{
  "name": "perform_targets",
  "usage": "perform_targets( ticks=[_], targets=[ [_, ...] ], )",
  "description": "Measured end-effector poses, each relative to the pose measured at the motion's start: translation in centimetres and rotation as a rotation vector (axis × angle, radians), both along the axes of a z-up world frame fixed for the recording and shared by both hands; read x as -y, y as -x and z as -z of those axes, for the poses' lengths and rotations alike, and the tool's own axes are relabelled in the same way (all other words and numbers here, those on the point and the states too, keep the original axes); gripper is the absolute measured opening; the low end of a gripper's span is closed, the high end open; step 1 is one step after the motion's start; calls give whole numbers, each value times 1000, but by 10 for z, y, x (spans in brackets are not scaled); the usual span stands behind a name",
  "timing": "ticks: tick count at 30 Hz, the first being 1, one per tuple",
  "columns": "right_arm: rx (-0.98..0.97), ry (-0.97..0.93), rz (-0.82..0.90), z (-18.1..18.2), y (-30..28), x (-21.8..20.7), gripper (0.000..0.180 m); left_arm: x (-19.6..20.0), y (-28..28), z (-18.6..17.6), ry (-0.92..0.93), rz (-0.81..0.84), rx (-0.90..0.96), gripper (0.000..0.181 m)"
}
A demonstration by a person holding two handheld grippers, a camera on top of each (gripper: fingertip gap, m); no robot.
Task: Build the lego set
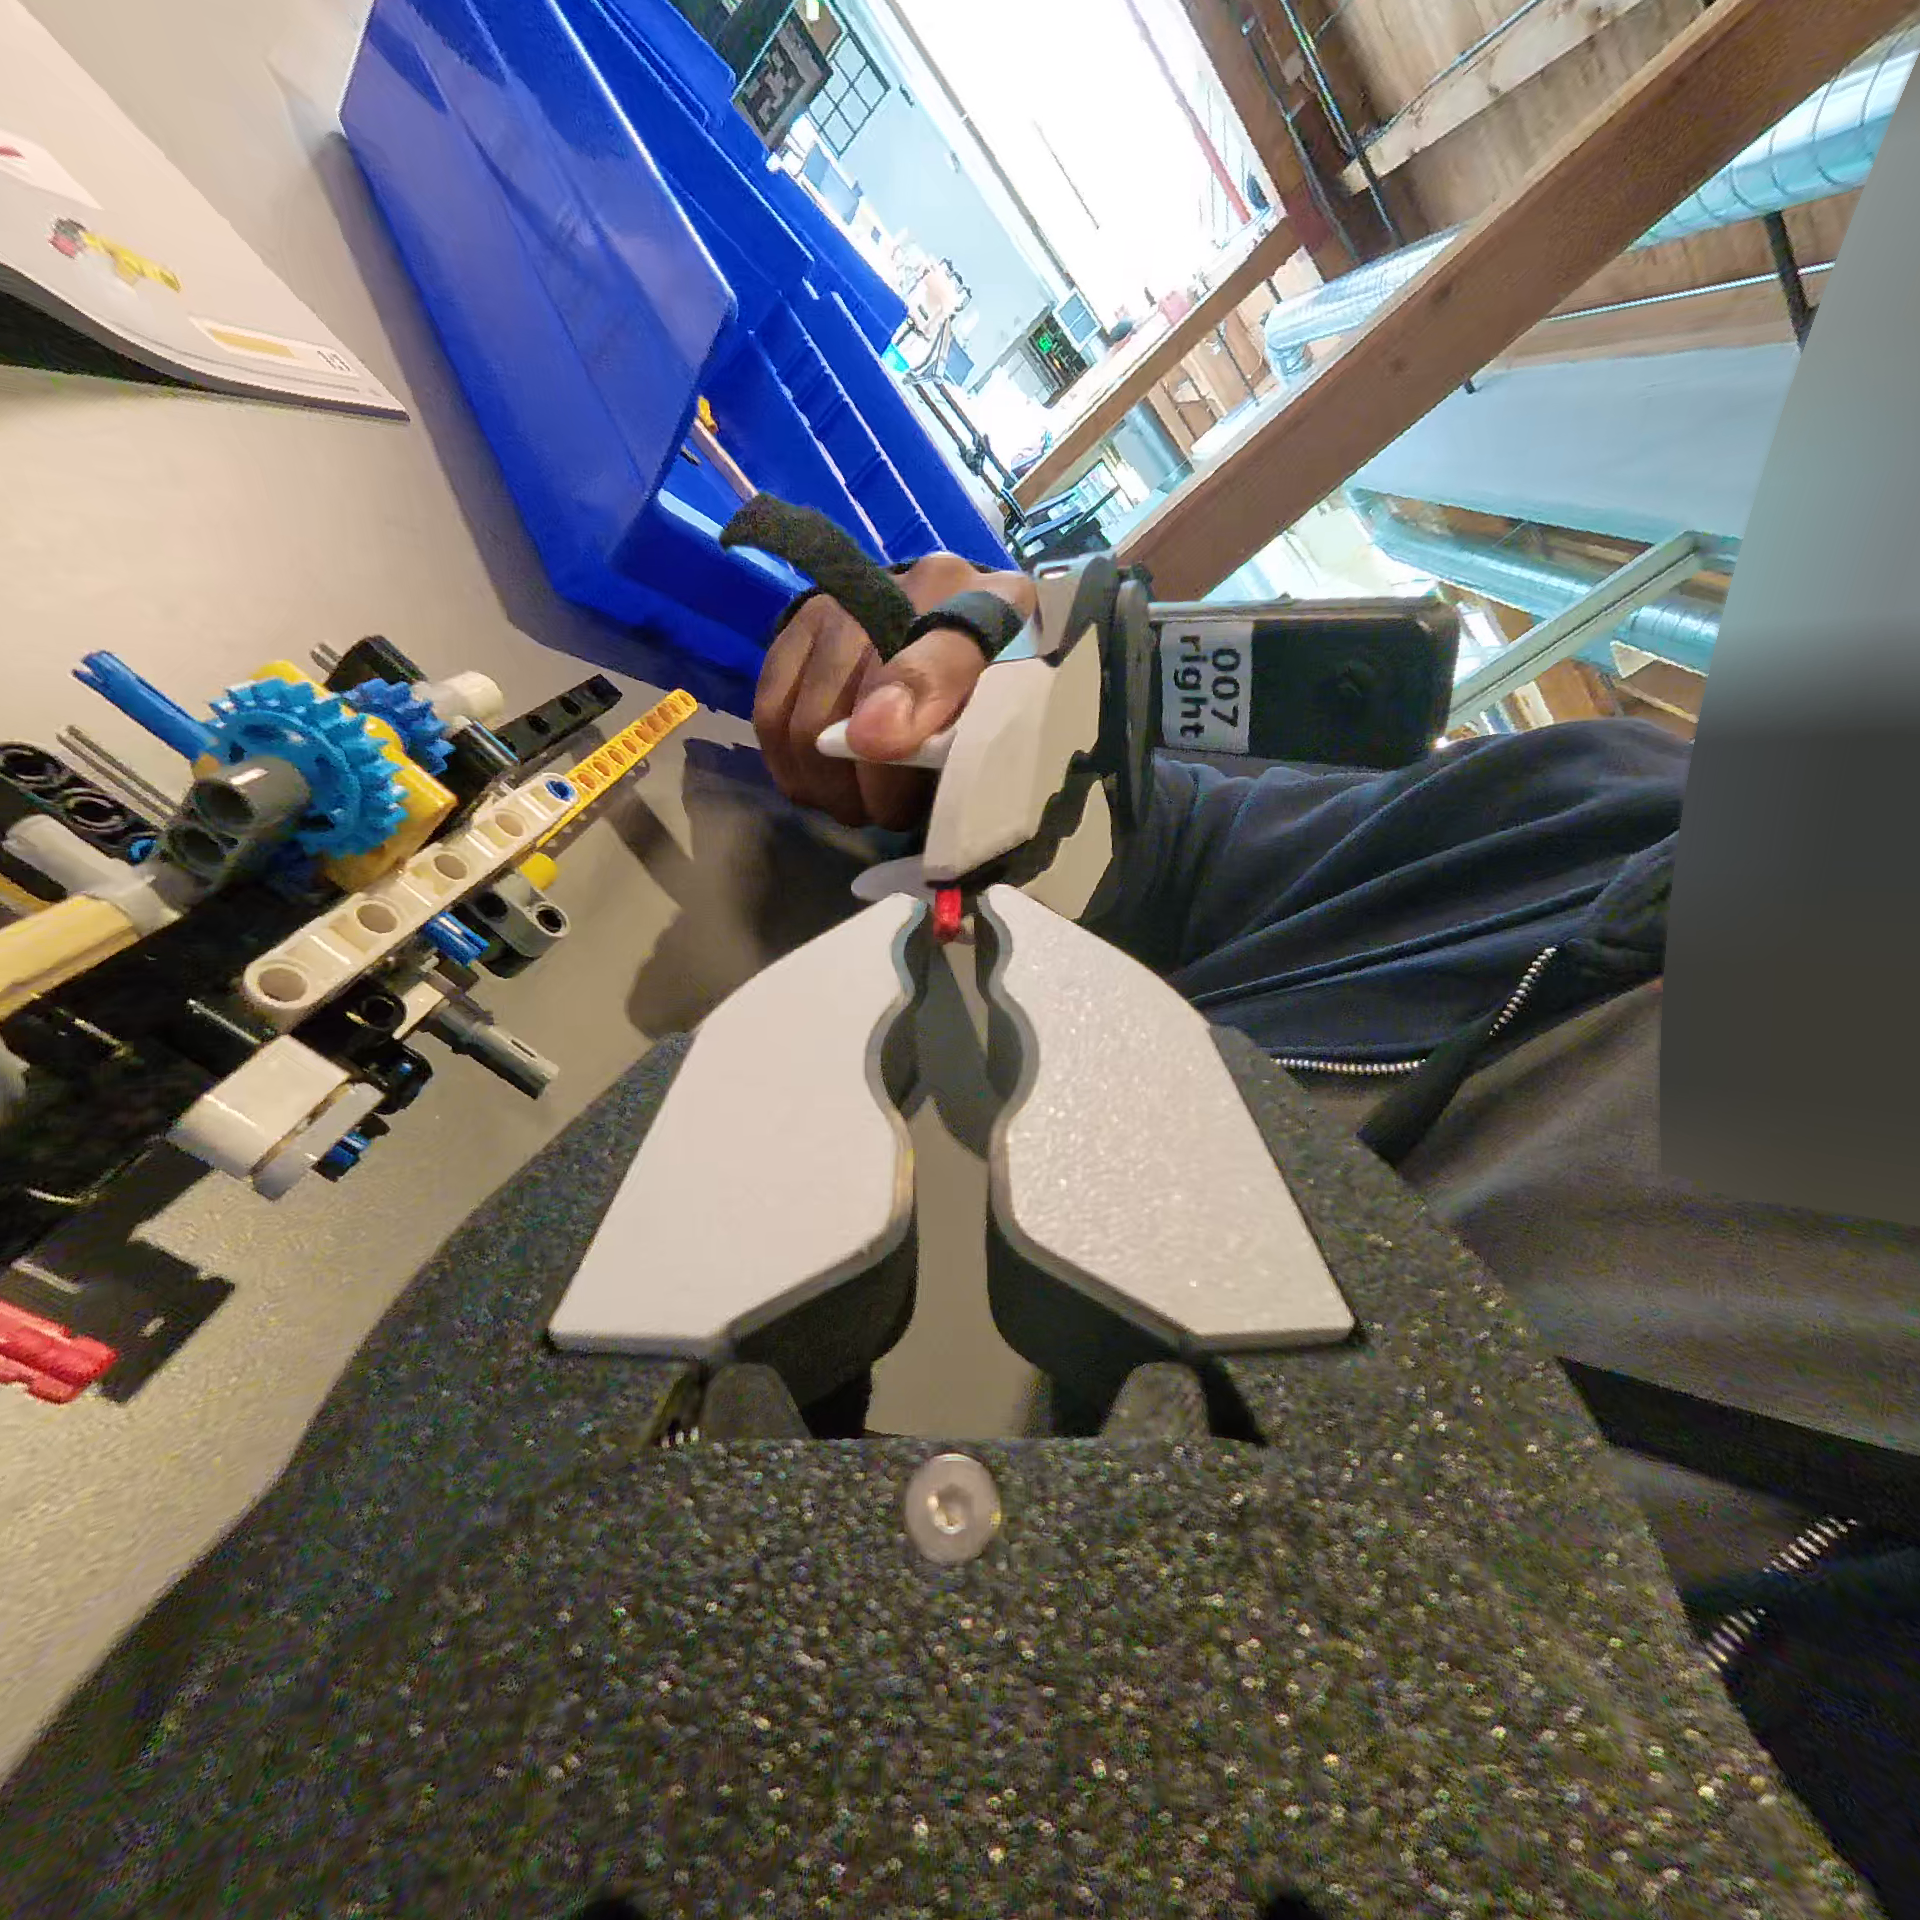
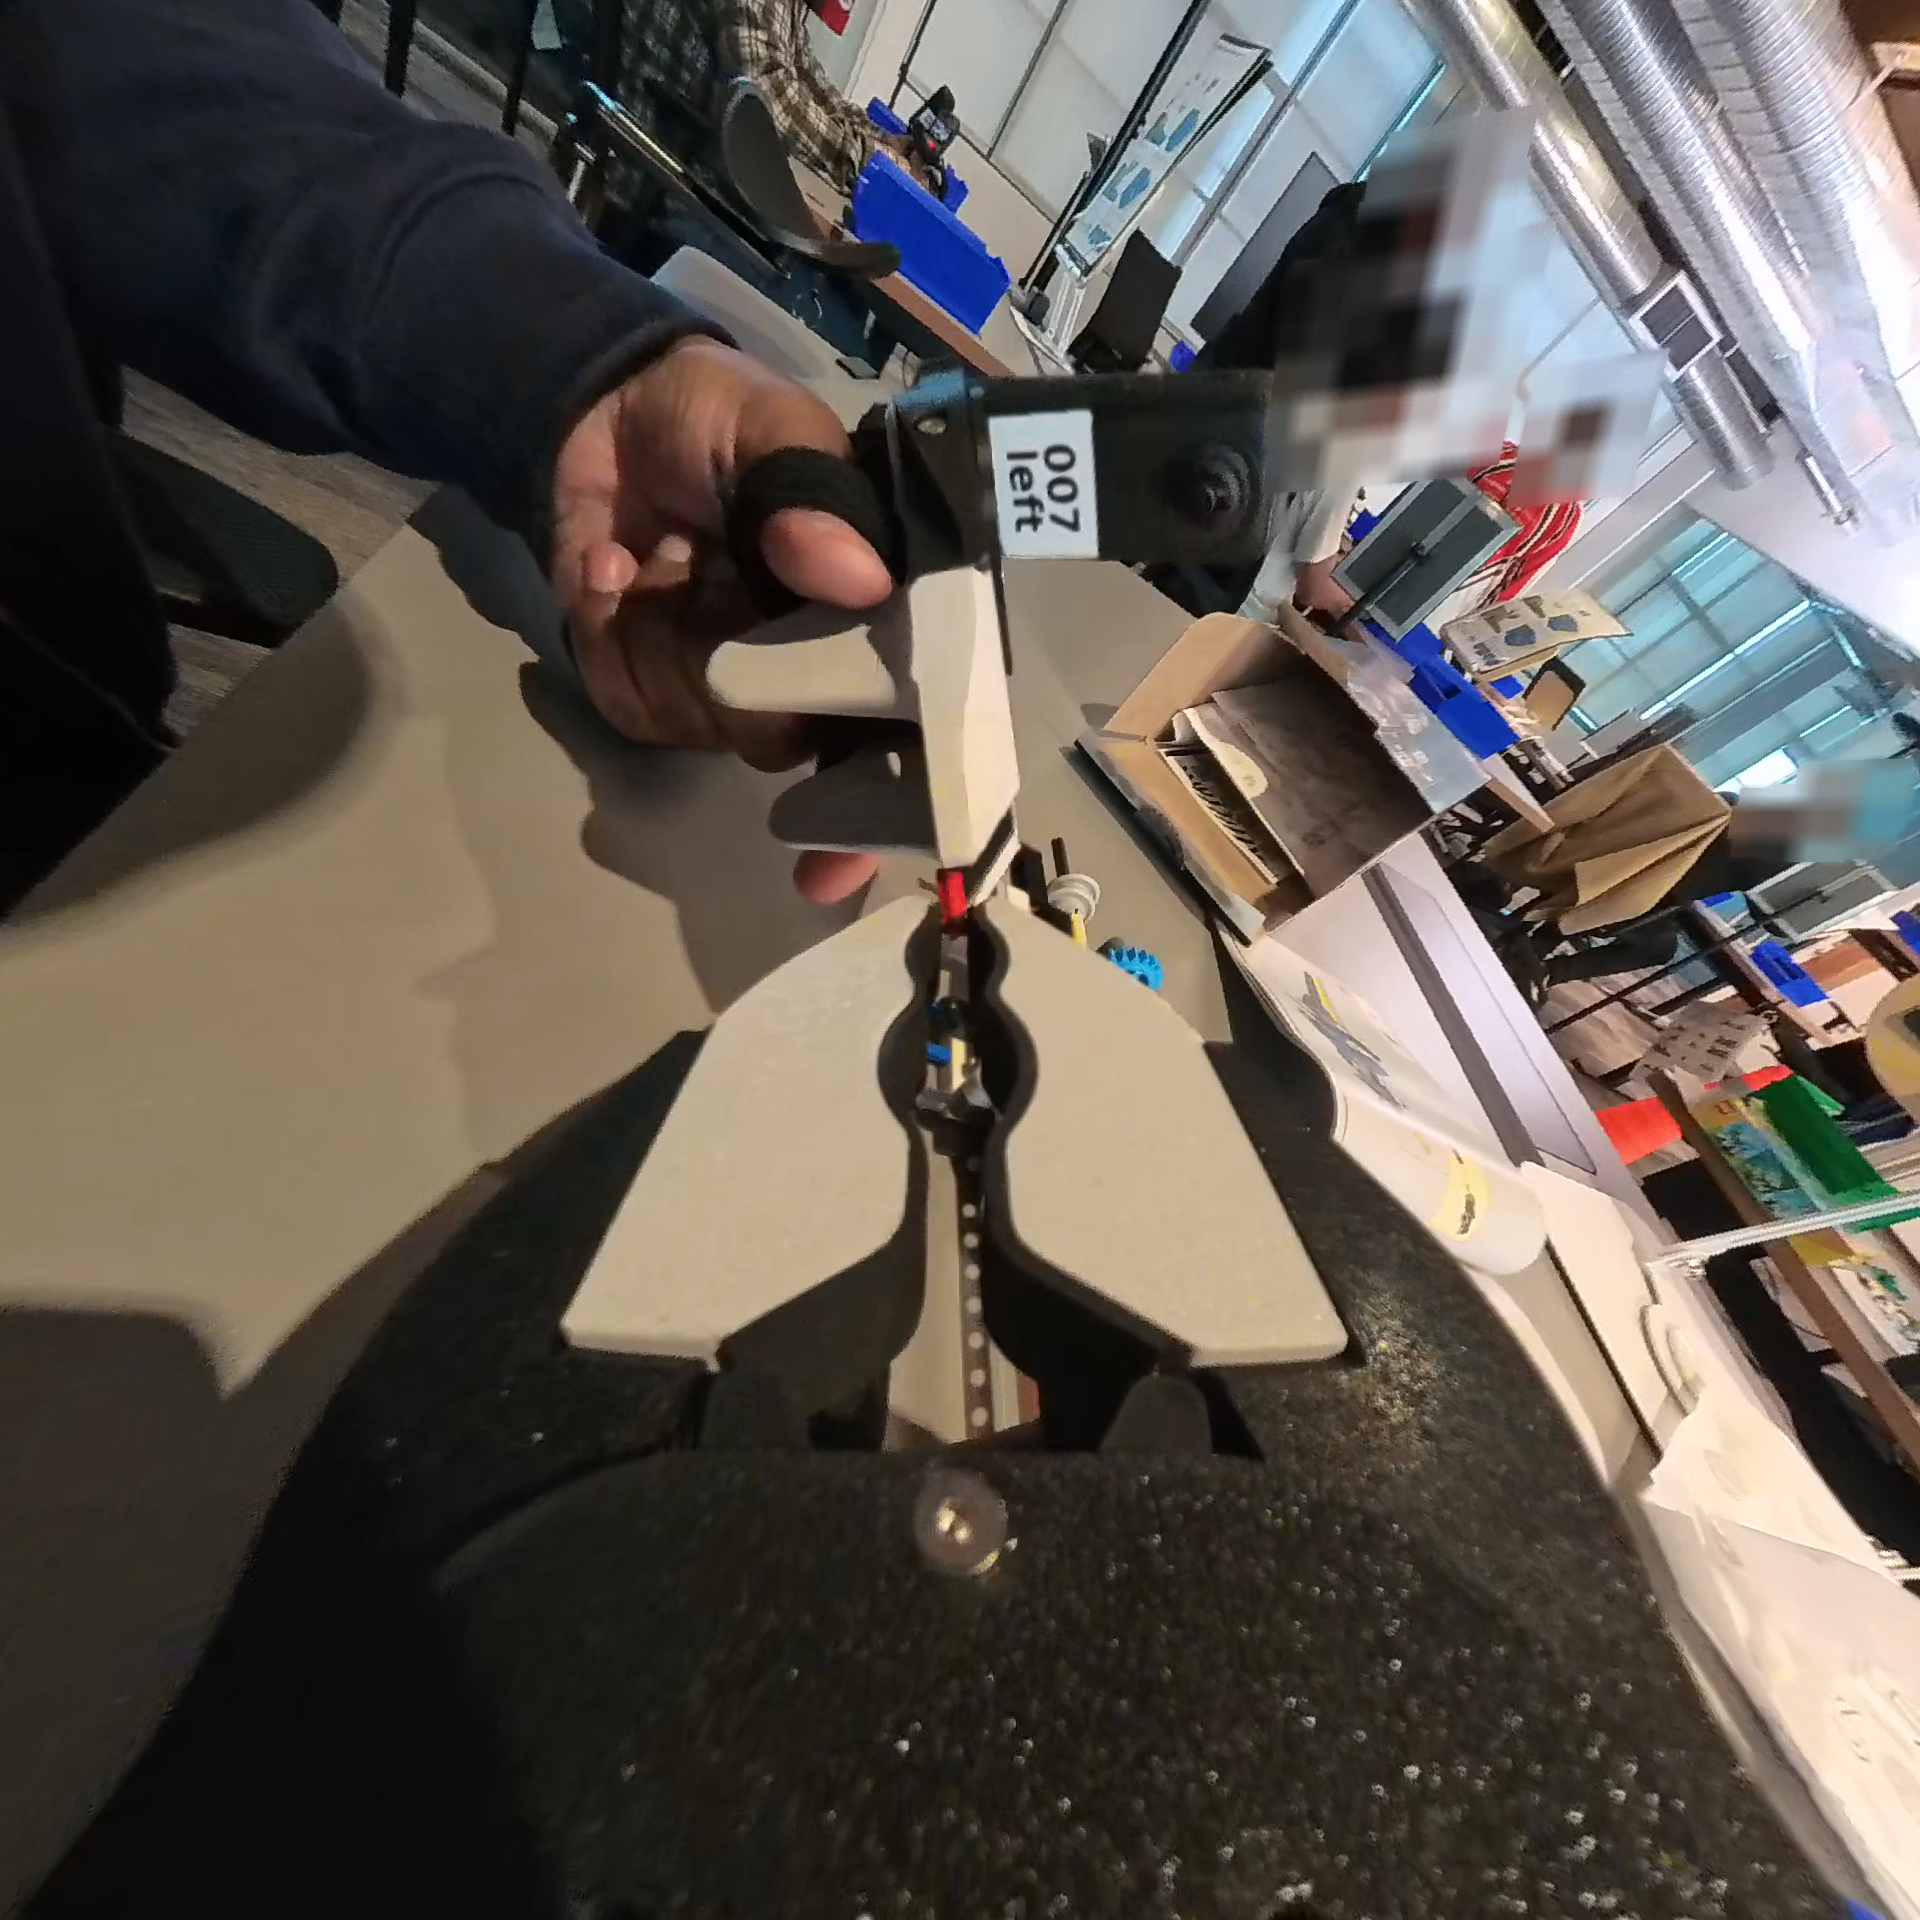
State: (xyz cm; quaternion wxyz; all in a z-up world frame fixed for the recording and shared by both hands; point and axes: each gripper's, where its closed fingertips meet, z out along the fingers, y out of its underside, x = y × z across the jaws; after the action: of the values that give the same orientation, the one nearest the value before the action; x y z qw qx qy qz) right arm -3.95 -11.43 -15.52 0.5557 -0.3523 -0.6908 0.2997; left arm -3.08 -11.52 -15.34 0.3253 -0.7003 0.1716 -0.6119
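A small red Lego piece sits between the tips of my left gripper, which is shut on it in mid-air. My right gripper comes in from above, held by a hand, and meets the left tip to tip on the same piece. In the right wrist view the right gripper is shut with the red piece at its tips, and the left gripper pinches it from the far side. The partly built Lego model, with blue gears and white, yellow and black beams, lies on the grey table to the left.
Blue storage bins stand behind the model. An open instruction booklet lies at the far left. Loose red pieces lie by the model's near end. A cardboard box and paper sheets sit on the table's right. Only a small space, under 4 cm, lies between the two pairs of fingers.
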Motion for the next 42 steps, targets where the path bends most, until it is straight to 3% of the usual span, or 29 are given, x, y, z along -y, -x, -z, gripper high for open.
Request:
perform_targets(
  ticks=[42],
  targets=[
    [-33, -22, 22, -3, 0, -2, 4, -1, -2, -2, 33, -10, 36, 4]
  ],
)
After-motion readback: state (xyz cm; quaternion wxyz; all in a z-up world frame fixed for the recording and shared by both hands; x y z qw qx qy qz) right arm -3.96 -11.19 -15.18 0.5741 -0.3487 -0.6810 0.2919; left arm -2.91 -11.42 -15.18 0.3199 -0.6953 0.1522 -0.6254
